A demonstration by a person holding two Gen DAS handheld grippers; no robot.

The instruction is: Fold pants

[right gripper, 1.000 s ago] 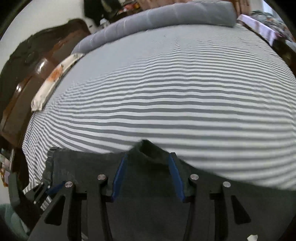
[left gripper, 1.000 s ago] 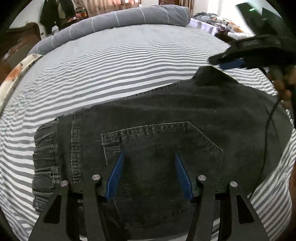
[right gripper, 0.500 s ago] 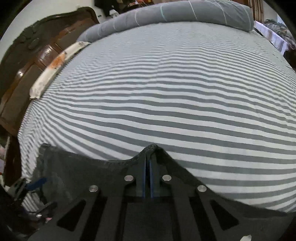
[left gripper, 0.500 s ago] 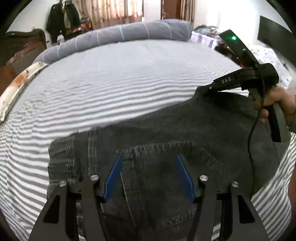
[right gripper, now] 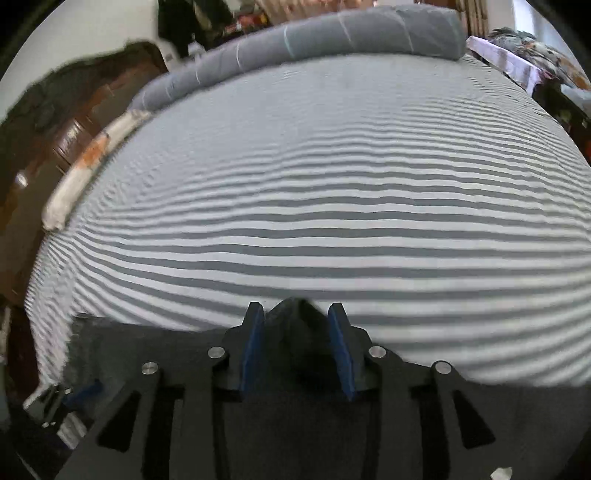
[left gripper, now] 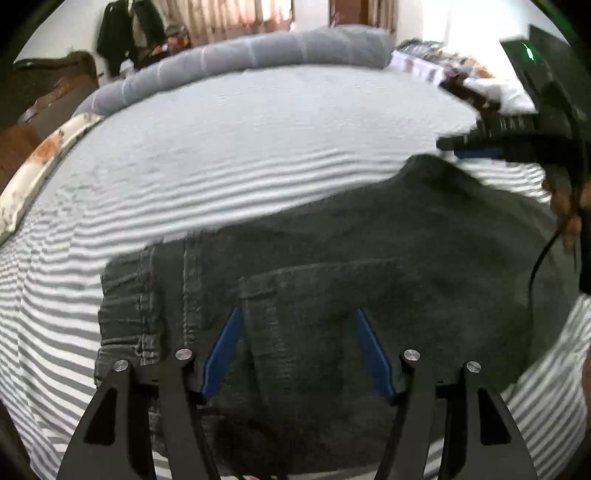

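Lying flat on the striped bed (right gripper: 332, 206), the dark jeans (left gripper: 369, 240) spread out below both tools. The left tool (left gripper: 297, 350) hangs over the back pocket (left gripper: 314, 291), its blue pads standing wide apart with nothing pressed between them; its jaws have just been opening a little further. The gathered waistband (left gripper: 125, 314) sits off to that tool's left side, and the far edge of the jeans runs up and away to its right.

At that far right corner, the right tool (right gripper: 297, 339) is seen with a raised peak of denim (right gripper: 295, 314) sitting in the gap between its blue pads. Its jaws have just been opening from a tight pinch, and now stand narrow, with the pads apart from the cloth on either side, so the fold is between them but not squeezed. In the left view this tool is blurred, with a hand (left gripper: 565, 206) on its handle.

Beyond both tools a long grey bolster (right gripper: 332, 33) lies across the far side of the bed.
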